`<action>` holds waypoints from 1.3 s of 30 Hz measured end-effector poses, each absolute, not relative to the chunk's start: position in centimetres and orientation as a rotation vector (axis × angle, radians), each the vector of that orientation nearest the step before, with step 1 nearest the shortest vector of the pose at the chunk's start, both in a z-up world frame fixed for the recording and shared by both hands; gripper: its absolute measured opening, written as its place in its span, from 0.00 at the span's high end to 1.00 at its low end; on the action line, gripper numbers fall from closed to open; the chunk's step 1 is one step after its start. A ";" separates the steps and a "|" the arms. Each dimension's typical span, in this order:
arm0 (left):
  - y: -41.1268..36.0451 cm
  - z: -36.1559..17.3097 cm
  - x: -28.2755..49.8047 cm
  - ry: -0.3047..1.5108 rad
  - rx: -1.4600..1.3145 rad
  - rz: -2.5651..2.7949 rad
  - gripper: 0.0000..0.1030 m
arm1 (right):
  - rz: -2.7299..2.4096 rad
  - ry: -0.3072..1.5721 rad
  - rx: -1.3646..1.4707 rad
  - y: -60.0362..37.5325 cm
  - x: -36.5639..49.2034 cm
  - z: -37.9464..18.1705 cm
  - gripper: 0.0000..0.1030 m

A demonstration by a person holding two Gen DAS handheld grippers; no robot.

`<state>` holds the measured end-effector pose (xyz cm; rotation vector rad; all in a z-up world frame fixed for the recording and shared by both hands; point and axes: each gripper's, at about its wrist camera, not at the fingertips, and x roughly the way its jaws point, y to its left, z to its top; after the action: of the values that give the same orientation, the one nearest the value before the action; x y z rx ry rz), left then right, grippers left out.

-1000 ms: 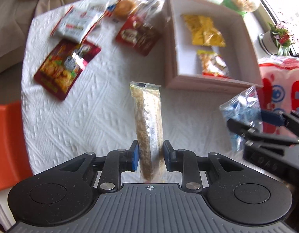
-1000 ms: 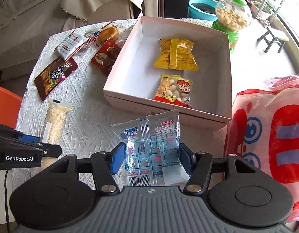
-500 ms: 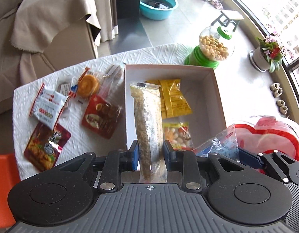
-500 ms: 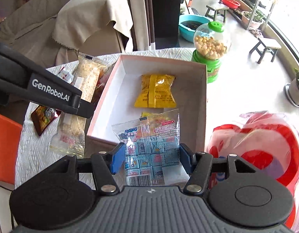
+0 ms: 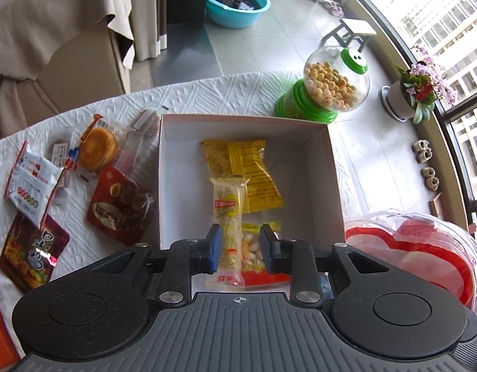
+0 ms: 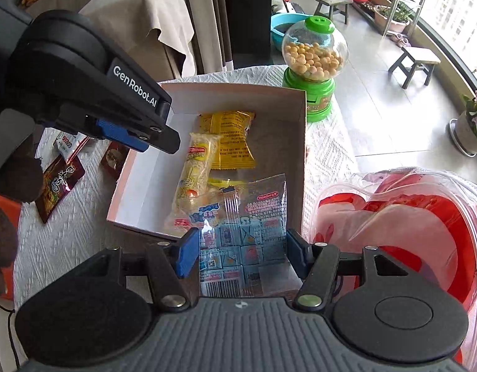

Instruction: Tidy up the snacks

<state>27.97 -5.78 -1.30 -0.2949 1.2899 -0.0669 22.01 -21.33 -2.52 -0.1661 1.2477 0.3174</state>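
Observation:
A white cardboard box (image 5: 244, 119) (image 6: 300, 155) holds a yellow packet (image 5: 251, 179) (image 6: 232, 142) and a red-and-white nut bag (image 5: 254, 245). A long rice bar (image 5: 227, 210) (image 6: 196, 167) lies slanted inside the box on top of them. My left gripper (image 5: 241, 248) hovers over it with its pads a little apart and touching nothing. The nut bag shows in the gap beside the bar. One of its fingers (image 6: 139, 138) stays clear of the bar. My right gripper (image 6: 241, 255) is shut on a blue candy bag (image 6: 247, 226) over the box's near edge.
Loose snacks lie on the white cloth left of the box: a red pack (image 5: 117, 207), a round cake (image 5: 97, 148), a white pack (image 5: 31, 186) and a dark red pack (image 5: 31, 254). A green candy dispenser (image 5: 328, 90) stands behind the box. A red-and-clear bag (image 6: 409, 223) is close on the right.
Both grippers came from the table to above the box. The rice bar, clamped between the left pads before, now lies lower in the box, label side up. The blue bag stays clamped.

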 end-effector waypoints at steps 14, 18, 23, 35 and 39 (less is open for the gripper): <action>4.7 -2.8 20.7 1.297 -0.460 0.136 0.70 | 0.297 1.213 -0.145 -18.3 26.8 -3.1 0.42; 7.6 -4.5 18.6 1.323 -0.497 0.180 0.70 | 0.287 1.246 -0.112 -17.2 28.1 -4.1 0.41; 11.0 -6.1 16.8 1.320 -0.548 0.233 0.70 | 0.290 1.241 -0.155 -15.2 28.4 -4.9 0.41; 19.5 -9.5 17.7 1.213 -0.524 0.360 0.70 | 0.402 1.235 -0.227 -5.9 28.1 -5.6 0.41; 20.5 -10.8 17.8 1.252 -0.509 0.327 0.70 | 0.486 1.218 -0.301 -0.5 28.2 -6.3 0.41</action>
<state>17.85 20.51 -10.81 -0.5091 1.2520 0.3269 28.16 -0.45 -6.28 -0.3010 1.2175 0.4863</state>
